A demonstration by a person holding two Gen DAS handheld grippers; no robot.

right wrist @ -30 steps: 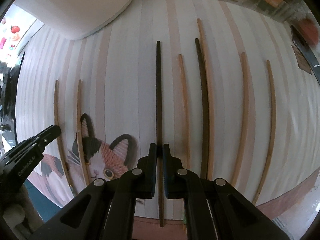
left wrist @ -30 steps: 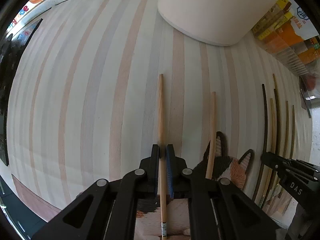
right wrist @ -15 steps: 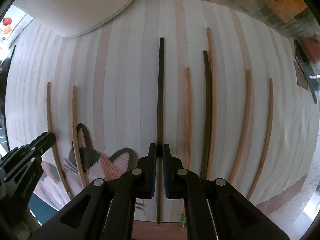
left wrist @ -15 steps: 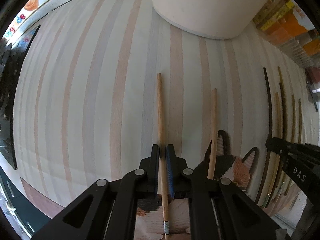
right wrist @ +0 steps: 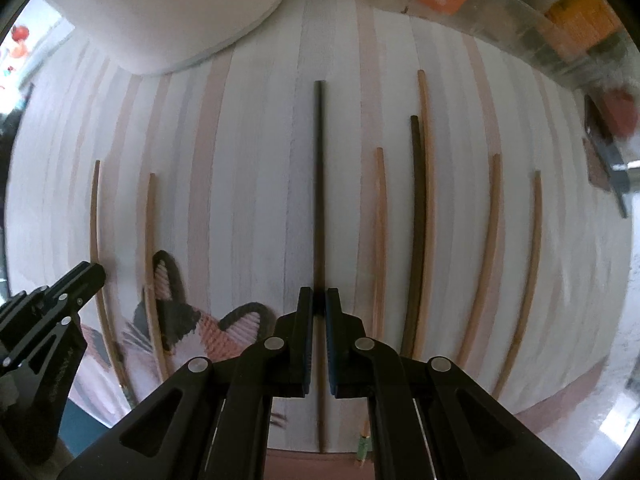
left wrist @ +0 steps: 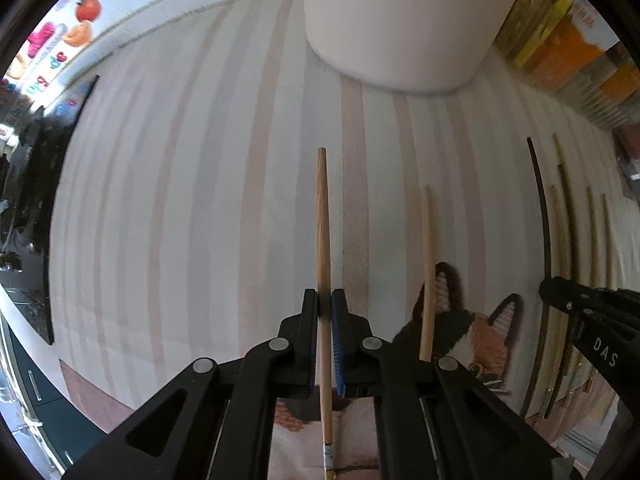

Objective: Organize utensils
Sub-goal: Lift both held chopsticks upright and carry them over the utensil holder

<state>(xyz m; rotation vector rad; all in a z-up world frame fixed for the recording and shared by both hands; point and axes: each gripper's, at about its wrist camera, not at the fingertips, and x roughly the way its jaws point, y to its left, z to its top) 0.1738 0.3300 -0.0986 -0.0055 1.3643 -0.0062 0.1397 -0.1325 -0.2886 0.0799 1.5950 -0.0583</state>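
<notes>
I have my left gripper [left wrist: 325, 304] pointing down at the bench, its fingers clamped on a light wooden chopstick [left wrist: 322, 224] that runs straight ahead between the pads. My right gripper [right wrist: 316, 300] points down too, fingers clamped on a dark chopstick [right wrist: 319, 184]. I take the white container [left wrist: 396, 20] as my landmark: it stands at the far end of the striped cloth [left wrist: 180, 200]. The light chopstick's far tip points toward the container but stops well short of it. A second light chopstick [left wrist: 428, 264] lies on the cloth just to the right of the held one, its near end over the cat picture [left wrist: 476, 332] woven into the cloth. In the right wrist view the container [right wrist: 176, 8] sits to the upper left, and five more chopsticks [right wrist: 420, 208] lie in a row on the side of the dark one away from it. Compared with a second ago, the container looms larger and nearer in the left view, and the cloth's far edge now shows; in the right view the row has slid lower and the loose chopsticks look spread a little wider. Both grips are unchanged.
</notes>
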